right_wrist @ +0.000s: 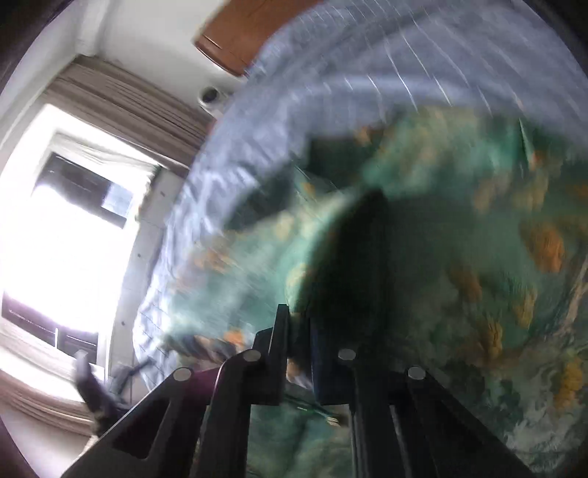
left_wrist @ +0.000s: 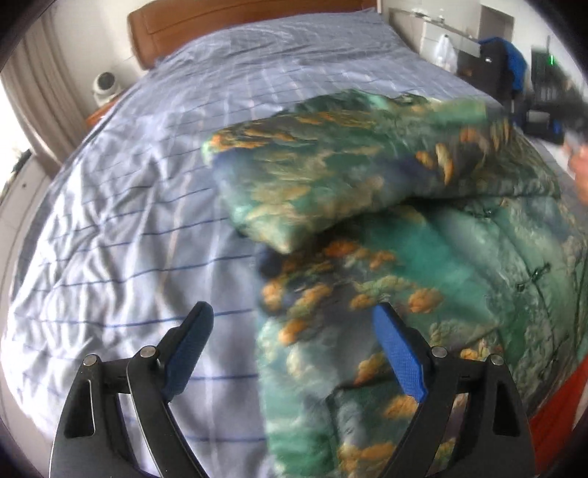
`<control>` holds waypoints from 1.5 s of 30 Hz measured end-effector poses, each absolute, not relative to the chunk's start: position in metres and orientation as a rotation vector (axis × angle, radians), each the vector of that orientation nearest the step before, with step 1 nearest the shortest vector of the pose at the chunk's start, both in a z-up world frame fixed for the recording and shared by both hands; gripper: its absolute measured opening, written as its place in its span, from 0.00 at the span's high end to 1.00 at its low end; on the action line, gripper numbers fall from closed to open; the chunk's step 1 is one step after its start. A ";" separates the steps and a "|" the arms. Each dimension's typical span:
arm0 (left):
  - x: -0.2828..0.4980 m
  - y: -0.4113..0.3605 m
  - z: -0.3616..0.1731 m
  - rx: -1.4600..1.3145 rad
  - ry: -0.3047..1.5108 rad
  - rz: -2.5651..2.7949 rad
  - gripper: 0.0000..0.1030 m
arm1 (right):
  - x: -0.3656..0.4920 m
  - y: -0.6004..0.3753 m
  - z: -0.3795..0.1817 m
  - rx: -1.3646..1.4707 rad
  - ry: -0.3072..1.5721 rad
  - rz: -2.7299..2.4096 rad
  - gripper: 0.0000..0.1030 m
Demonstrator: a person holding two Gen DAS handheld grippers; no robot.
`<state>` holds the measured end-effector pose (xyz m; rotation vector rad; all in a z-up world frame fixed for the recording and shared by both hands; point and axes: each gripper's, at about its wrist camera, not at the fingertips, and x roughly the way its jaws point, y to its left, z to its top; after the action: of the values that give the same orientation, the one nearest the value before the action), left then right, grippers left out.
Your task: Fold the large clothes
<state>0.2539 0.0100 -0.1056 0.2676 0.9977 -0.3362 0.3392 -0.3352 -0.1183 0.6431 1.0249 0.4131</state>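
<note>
A large padded green garment with orange and white cloud print (left_wrist: 422,264) lies on the right half of the bed. Its upper part is folded over onto the lower part. My left gripper (left_wrist: 294,323) is open and empty, hovering above the garment's near left edge. My right gripper (right_wrist: 297,323) is shut on a fold of the same garment (right_wrist: 459,264) and holds it up; the view is blurred by motion. It shows in the left wrist view as a dark blur at the far right (left_wrist: 566,114).
The bed (left_wrist: 128,220) has a pale blue striped cover and a brown headboard (left_wrist: 228,22). A white device sits on a nightstand (left_wrist: 106,86) at the left. A bright window with curtains (right_wrist: 73,228) is to the left. A dark chair with blue cloth (left_wrist: 503,66) stands at the right.
</note>
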 end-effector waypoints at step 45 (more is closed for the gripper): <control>0.341 -0.048 -0.064 0.137 0.902 -0.397 0.33 | 0.302 -0.337 -0.069 0.386 0.909 0.306 0.54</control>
<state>0.3408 -0.0480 -0.0640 0.1370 0.9025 -0.3970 0.3024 -0.3368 -0.0685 0.3859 0.9093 0.3059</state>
